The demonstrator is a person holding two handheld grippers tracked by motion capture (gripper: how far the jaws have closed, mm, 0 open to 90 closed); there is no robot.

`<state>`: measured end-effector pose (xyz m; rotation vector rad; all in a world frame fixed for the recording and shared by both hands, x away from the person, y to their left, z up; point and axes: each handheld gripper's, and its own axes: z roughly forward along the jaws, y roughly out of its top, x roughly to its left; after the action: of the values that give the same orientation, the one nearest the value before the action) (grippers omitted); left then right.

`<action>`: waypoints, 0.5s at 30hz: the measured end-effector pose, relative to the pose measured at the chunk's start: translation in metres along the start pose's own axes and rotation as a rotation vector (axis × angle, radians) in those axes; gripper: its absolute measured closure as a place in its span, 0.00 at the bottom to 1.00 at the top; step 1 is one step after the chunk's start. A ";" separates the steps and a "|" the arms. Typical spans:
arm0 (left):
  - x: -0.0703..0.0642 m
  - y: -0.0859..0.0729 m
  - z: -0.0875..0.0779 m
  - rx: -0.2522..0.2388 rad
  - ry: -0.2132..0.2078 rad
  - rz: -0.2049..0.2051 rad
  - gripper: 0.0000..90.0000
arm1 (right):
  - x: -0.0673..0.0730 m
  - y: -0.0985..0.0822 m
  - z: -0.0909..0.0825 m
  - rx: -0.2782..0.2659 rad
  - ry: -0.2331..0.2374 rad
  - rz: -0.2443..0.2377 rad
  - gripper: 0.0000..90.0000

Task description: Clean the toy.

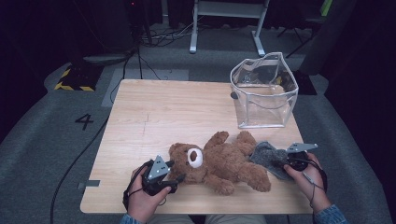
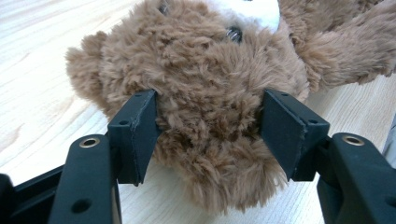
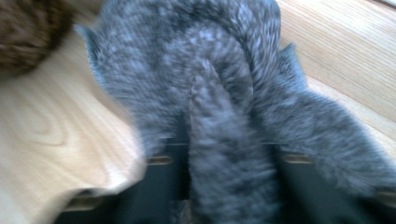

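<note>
A brown teddy bear (image 1: 229, 165) lies on its back along the near side of the wooden table (image 1: 163, 112), head to the left. My left gripper (image 1: 176, 171) is at the head. In the left gripper view, my left gripper (image 2: 210, 121) is open with the bear's head (image 2: 210, 70) between its wide-spread jaws, and the fur brushes both pads. A grey fuzzy cloth (image 1: 266, 156) lies against the bear's feet. My right gripper (image 1: 283, 161) is shut on a bunched fold of that grey cloth (image 3: 196, 70); the fabric hides most of its jaws.
A clear plastic bag (image 1: 264, 93) with grey trim stands open at the far right of the table. Beyond the far edge are a white frame's legs (image 1: 224, 28) and floor cables. The table's near edge runs just below both hands.
</note>
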<state>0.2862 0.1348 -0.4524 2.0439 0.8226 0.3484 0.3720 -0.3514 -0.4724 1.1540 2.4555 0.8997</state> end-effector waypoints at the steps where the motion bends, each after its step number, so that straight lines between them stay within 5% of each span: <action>1: -0.001 0.000 0.001 0.002 -0.008 -0.014 0.42 | 0.001 0.003 -0.006 -0.018 -0.003 0.003 0.88; 5: -0.001 -0.001 0.004 0.027 0.003 0.004 0.56 | 0.024 0.036 -0.049 -0.168 0.003 -0.062 0.89; 9: -0.003 -0.002 0.005 0.058 0.009 0.028 0.74 | 0.063 0.082 -0.081 -0.279 0.081 -0.174 0.89; 12: -0.003 -0.003 0.006 0.065 0.001 0.035 0.85 | 0.099 0.114 -0.080 -0.312 0.176 -0.237 0.88; 15: -0.004 -0.004 0.010 0.077 -0.010 0.054 0.89 | 0.136 0.140 -0.056 -0.301 0.267 -0.305 0.88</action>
<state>0.2865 0.1274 -0.4609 2.1406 0.7868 0.3413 0.3402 -0.2026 -0.3381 0.5708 2.4865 1.3350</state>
